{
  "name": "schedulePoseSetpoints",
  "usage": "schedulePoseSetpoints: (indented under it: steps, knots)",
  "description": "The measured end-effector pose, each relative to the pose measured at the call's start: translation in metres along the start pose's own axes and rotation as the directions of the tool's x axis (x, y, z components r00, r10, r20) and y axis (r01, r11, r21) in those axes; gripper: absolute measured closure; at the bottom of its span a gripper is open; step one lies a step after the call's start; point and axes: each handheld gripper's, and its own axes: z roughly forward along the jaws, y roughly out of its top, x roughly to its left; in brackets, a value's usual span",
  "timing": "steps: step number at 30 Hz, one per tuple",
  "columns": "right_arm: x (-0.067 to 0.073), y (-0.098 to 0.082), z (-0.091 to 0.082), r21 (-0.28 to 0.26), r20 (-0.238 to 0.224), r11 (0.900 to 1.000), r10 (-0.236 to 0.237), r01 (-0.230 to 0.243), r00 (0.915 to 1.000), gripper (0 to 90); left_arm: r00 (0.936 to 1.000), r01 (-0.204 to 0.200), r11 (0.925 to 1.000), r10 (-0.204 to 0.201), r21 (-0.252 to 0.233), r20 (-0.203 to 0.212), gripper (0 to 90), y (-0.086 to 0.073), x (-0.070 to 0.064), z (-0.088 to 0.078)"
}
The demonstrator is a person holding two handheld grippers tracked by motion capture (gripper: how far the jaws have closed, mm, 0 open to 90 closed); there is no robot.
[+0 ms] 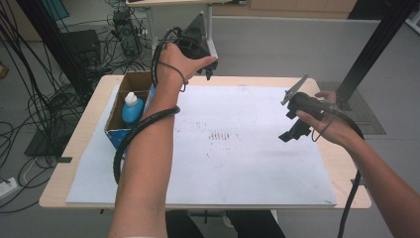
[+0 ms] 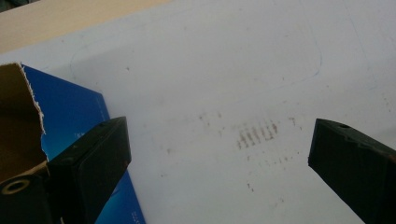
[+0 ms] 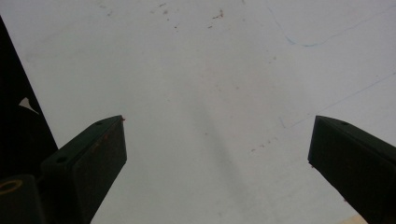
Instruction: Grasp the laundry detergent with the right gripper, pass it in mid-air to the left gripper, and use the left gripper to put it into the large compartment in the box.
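Both hands are up off the worktop (image 1: 94, 148), nothing held; the left gripper (image 1: 210, 69) hovers with jaws wide apart just beyond the open cardboard box (image 1: 116, 116), where the blue bottle (image 1: 132, 109) stands upright; the right gripper (image 1: 295, 130) hangs spread over the white sheet (image 1: 247, 163); it looks like the reach stage, and next the left must drop squarely over the bottle's white cap.

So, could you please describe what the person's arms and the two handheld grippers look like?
Both forearms are bare, with no sleeves in sight. The left gripper and right gripper are black handheld units with two blocky black jaws each. The right carries a grey three-cornered plate. A thick black ribbed cable trails along the left forearm, and another from the right gripper.
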Motion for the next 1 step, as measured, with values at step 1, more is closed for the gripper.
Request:
schedulePoseSetpoints:
  steps: [1]
  knots:
    - [0.0012, -0.0004, 0.0006, 0.002, -0.002, 1.0, -0.001, 0.001, 1.0, 4.6, 1.0, 0.001, 1.0, -0.001, -0.006, 0.002, 6.2, -0.0016, -0.0002, -0.0005]
